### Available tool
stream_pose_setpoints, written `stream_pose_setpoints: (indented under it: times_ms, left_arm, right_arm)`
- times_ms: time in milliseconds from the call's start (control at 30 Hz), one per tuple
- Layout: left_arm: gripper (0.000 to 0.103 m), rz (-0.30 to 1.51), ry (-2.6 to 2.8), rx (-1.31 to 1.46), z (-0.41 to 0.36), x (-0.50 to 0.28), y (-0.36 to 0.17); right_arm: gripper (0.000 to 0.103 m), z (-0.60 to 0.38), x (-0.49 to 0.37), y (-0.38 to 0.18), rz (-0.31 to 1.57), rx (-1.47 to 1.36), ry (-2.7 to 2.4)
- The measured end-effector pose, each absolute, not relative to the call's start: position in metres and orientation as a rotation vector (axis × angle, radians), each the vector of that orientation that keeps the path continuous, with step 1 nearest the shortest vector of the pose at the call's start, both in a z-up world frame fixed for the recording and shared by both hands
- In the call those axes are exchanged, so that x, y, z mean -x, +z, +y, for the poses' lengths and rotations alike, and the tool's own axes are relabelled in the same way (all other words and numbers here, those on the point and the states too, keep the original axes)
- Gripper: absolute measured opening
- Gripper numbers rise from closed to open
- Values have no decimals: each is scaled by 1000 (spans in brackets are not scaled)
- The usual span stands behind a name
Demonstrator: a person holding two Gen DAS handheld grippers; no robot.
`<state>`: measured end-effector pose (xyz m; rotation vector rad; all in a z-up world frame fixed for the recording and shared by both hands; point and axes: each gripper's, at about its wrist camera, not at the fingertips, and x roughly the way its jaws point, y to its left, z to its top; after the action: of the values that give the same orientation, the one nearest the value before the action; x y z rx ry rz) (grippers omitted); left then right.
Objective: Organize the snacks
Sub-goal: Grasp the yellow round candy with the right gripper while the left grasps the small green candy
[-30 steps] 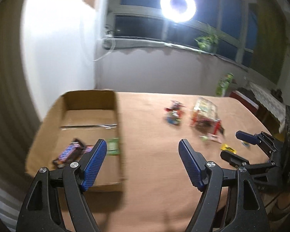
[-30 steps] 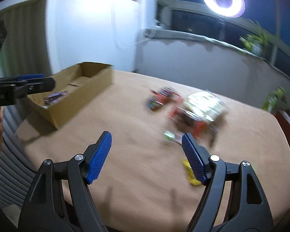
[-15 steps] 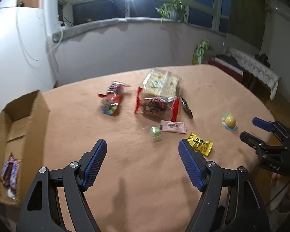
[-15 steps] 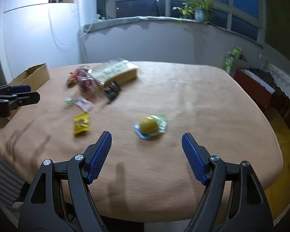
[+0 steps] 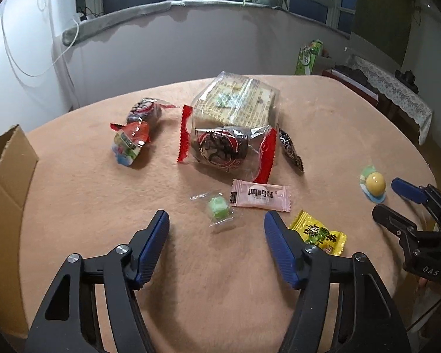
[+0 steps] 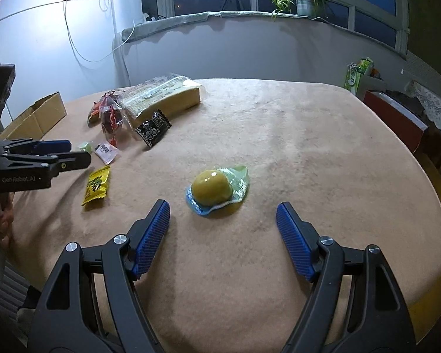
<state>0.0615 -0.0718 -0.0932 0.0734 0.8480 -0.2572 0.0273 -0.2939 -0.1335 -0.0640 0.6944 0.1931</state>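
Left gripper (image 5: 216, 226) narrower than before, empty over green candy (image 5: 219, 208) — right gripper (image 6: 222, 216) spread, jelly cup (image 6: 216, 189) nearer

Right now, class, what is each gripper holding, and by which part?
Nothing. The left gripper and the right gripper are both open and empty above the table.

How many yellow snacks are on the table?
2. A flat yellow packet lies next to the pink candy; a round yellow sweet sits alone, farther right. More could hide under the big bags.
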Motion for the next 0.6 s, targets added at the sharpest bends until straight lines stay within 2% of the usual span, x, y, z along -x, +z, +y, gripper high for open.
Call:
stream_pose_setpoints:
  times_ms: [133,200,267,333,367,400,600]
  left_arm:
    - [55,863,-261,-83,-75,-70,-95]
    - [43,862,-266,-91,-77,-72,-96]
    - [35,856,-264,-88,-76,-73,-95]
    - [28,850,-266,-80,-75,-73,-96]
    - [23,847,-266,-74,-75,-73,-96]
    - [23,846,-267,-66,-74,-73,-95]
    - [23,827,-269,-45,-70,-70,-95]
  right_arm:
    - [78,-290,-40,-135,694,84,183]
    - [78,-286,-43,-135,688,101,179]
    - [71,-283,-45,-136,676,107,182]
    - [58,-282,-45,-136,666,113,185]
    - [55,-281,-45,-136,662,116,186]
    - [49,-281,-44,-136,655,120,187]
    - [44,-280,-39,-135,634,114,185]
